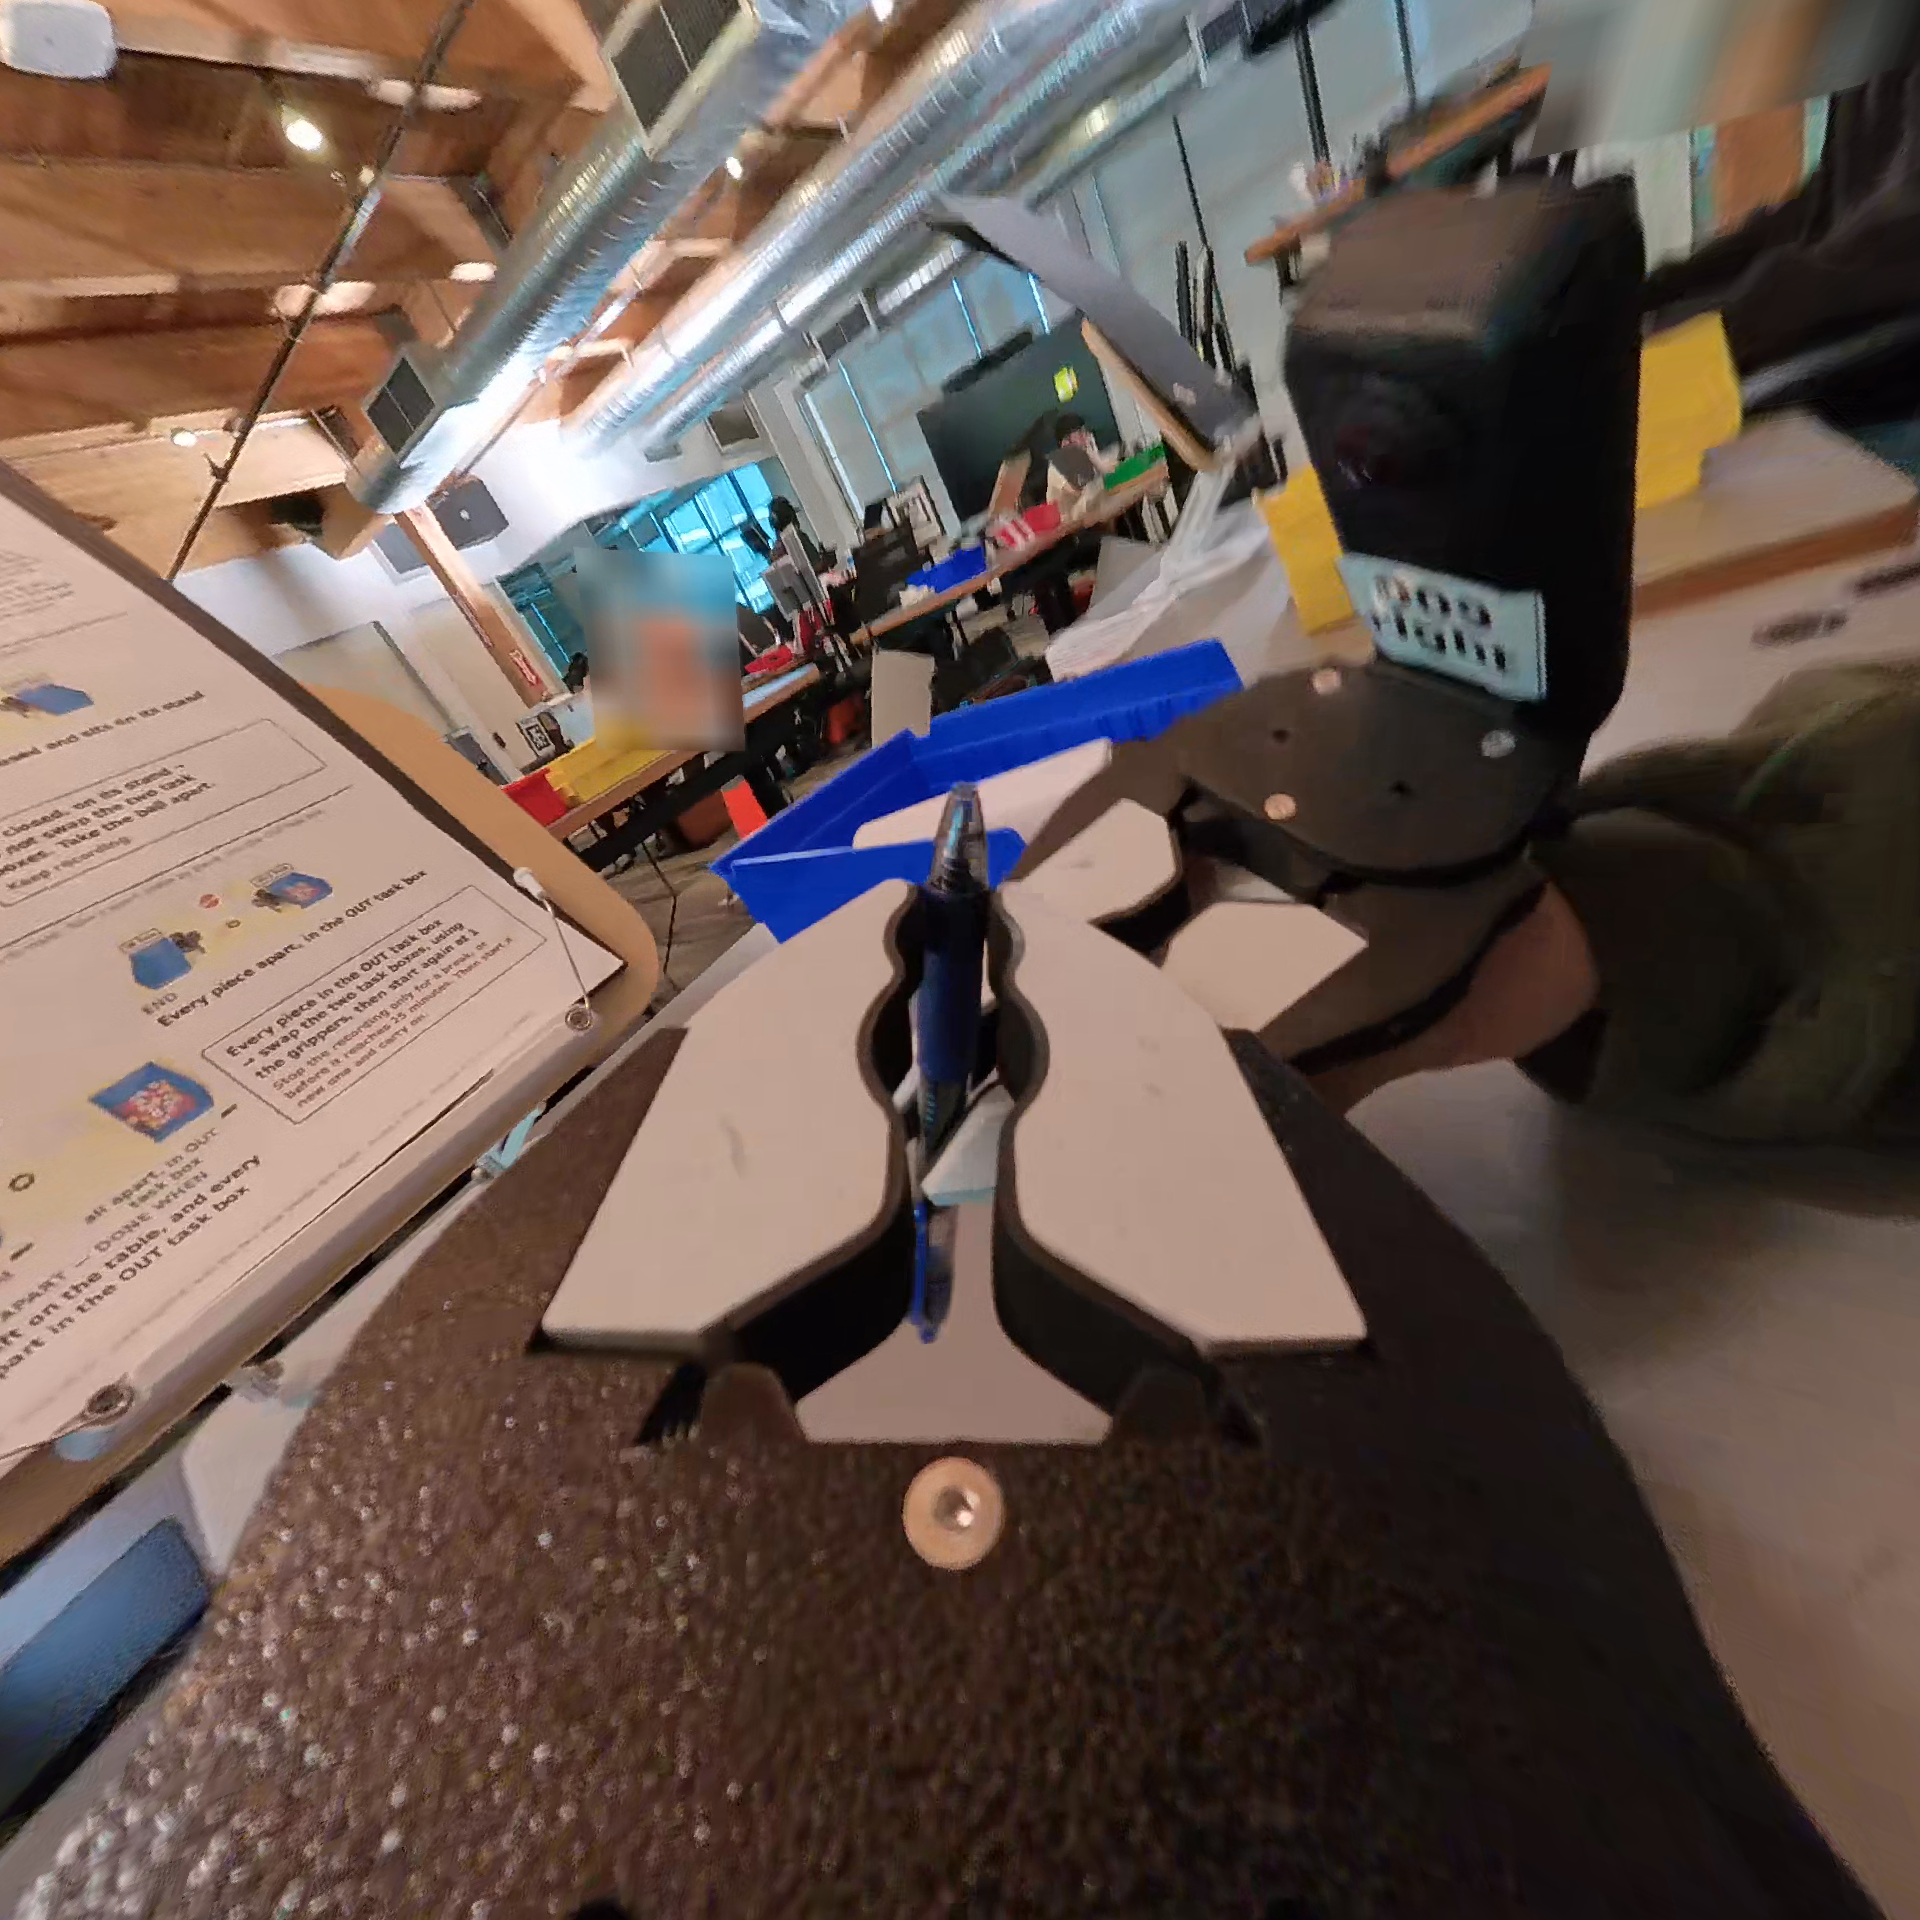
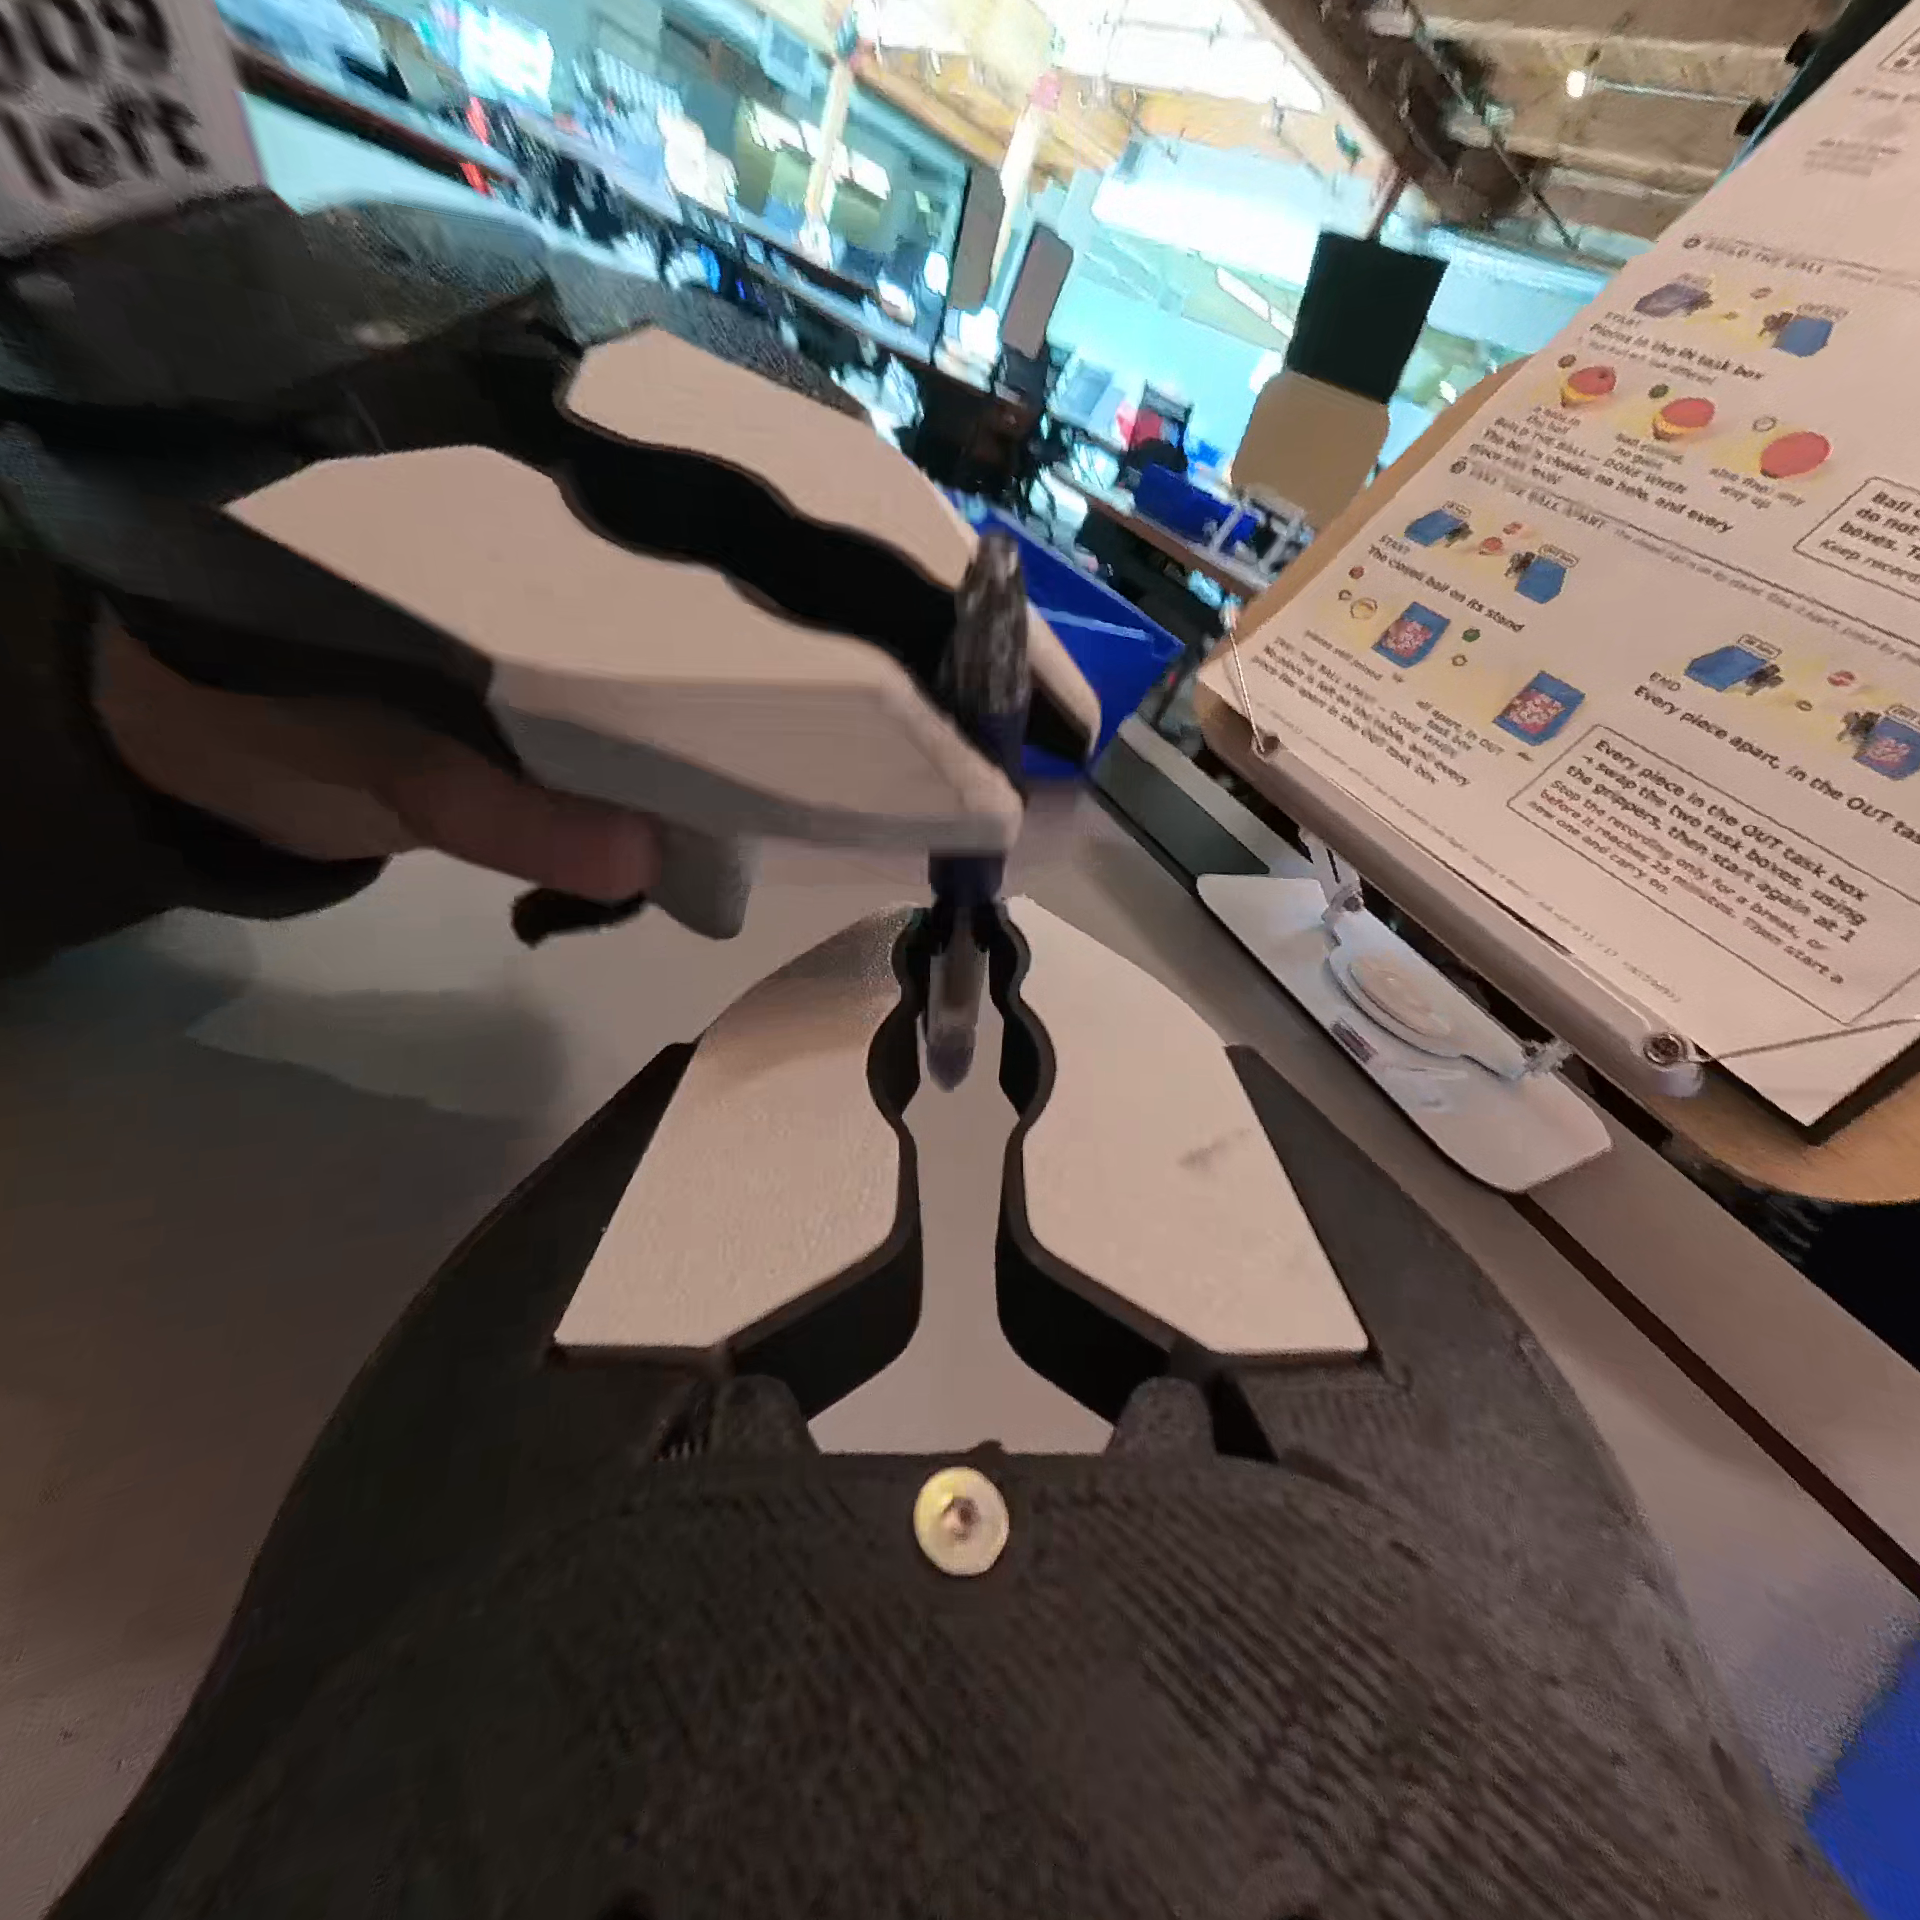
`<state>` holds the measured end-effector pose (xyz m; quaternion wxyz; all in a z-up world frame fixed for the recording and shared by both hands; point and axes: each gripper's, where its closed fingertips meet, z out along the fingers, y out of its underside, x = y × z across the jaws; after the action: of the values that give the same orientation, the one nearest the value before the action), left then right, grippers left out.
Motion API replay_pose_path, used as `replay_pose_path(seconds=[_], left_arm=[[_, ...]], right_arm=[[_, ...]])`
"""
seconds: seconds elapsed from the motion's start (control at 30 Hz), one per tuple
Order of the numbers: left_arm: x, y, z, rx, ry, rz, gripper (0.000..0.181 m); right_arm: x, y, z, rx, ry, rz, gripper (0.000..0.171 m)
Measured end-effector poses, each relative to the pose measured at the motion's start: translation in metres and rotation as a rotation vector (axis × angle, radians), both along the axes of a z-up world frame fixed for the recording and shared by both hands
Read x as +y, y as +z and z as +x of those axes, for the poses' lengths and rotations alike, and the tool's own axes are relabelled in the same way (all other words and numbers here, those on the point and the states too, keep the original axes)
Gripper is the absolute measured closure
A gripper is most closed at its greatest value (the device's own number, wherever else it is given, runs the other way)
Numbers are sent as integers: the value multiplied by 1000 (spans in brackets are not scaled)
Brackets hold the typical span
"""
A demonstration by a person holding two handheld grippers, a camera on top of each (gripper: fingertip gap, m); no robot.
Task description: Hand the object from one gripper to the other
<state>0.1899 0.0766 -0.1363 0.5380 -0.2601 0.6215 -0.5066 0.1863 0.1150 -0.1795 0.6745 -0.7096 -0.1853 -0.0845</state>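
Pen (image 1: 951, 997) at frame centre is pinched by both the left gripper (image 1: 943, 914) and the right gripper (image 2: 961, 935), so it could twist or drop if either releases unevenly.

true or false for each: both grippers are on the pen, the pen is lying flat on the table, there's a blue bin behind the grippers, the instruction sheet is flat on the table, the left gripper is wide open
1. Both grippers are on the pen. True: the left gripper clamps its barrel, and the right gripper closes around its lower end.
2. The pen lies flat on the table. False: it is held in the air between the two grippers.
3. A blue bin sits behind the grippers. True.
4. The instruction sheet lies flat on the table. False: it is propped up at a slant on a board.
5. The left gripper is wide open. False: its fingers are closed on the pen.
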Motion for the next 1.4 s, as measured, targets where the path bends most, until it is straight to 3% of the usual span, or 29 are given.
replay_pose_path(seconds=[0.1,0.23,0.37,0.43,0.53,0.63,0.73,0.83,0.93,1.03,1.13,1.3,1.4], left_arm=[[9,18,-8,-59,-63,-182,171],[34,47,-26,-171,-199,-570,171],[70,58,-40,-260,-325,-916,171],[77,55,-40,-254,-364,-998,170],[81,52,-40,-215,-427,-1061,171],[79,41,-36,-106,-403,-946,168],[77,27,-36,-28,-313,-697,149],[61,14,-49,16,-329,-389,148],[55,2,-54,56,-314,-210,148],[55,-4,-56,44,-288,-122,150],[46,-15,-59,102,-338,-83,163],[40,-25,-65,183,-395,-70,151],[44,-29,-61,177,-334,-6,159]], right_arm=[[-3,9,0,80,40,90,147],[-4,12,5,168,58,130,134],[-7,19,-2,216,117,175,150],[-9,23,-4,216,131,193,160],[-14,28,-7,234,196,174,161],[-25,33,-6,330,313,120,162],[-34,28,-2,462,414,-2,162],[-41,21,0,690,520,-117,162],[-49,11,-4,797,606,-221,162],[-51,-4,-8,817,612,-345,161],[-53,-8,-13,838,634,-393,162],[-56,-6,-13,876,659,-403,161],[-57,-9,-13,904,662,-427,161]])
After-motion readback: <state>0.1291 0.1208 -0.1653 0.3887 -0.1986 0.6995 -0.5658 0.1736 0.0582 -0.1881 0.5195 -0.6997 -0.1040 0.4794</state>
